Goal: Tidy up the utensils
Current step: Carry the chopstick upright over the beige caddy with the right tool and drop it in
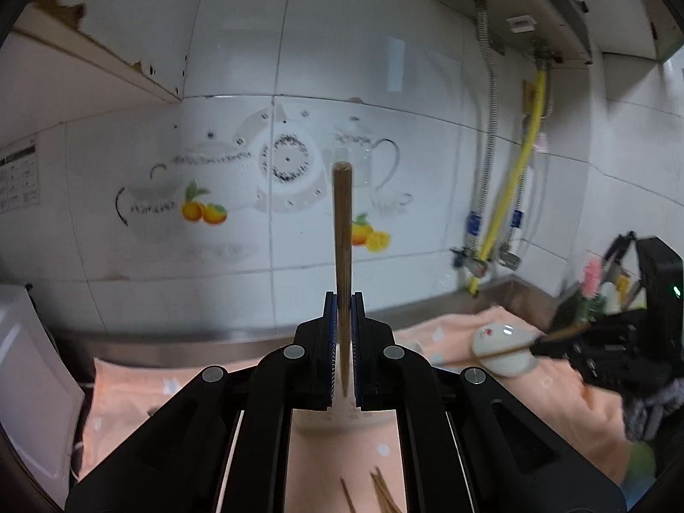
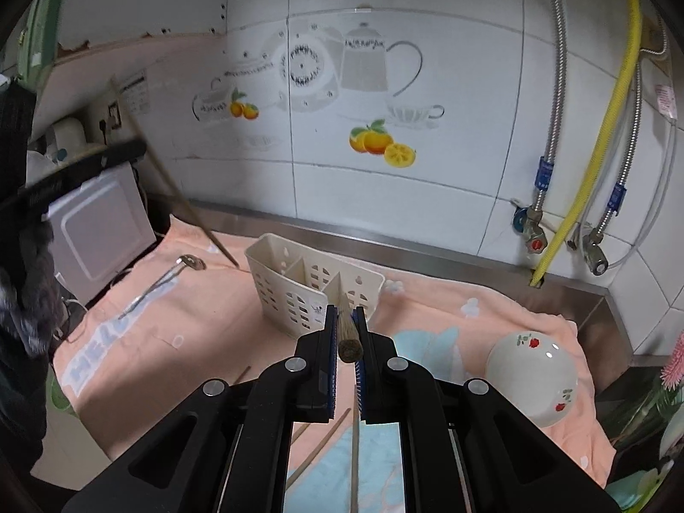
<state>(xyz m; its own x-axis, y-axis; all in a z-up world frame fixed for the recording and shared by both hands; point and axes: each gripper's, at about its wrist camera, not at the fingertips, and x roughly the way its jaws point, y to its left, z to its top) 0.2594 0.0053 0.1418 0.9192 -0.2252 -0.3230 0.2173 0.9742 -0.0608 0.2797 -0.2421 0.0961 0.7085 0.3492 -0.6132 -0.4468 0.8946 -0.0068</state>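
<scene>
Between the left gripper (image 1: 342, 299) jaws, pressed tight, one chopstick (image 1: 343, 231) is pinched, its long end sticking up past the fingertips. The right gripper (image 2: 345, 314) pinches a second chopstick (image 2: 350, 348) end-on. Just beyond the right tips sits the slotted caddy (image 2: 299, 282) on the peach cloth (image 2: 192, 299); the spoon (image 2: 171, 273) lies farther left. Advice: tip each stick vertical over one compartment before releasing, clear of the divider.

Even, cool indoor light, glare on the wall tiles (image 1: 367, 64), motion blur, and dark fisheye-bent corners.
</scene>
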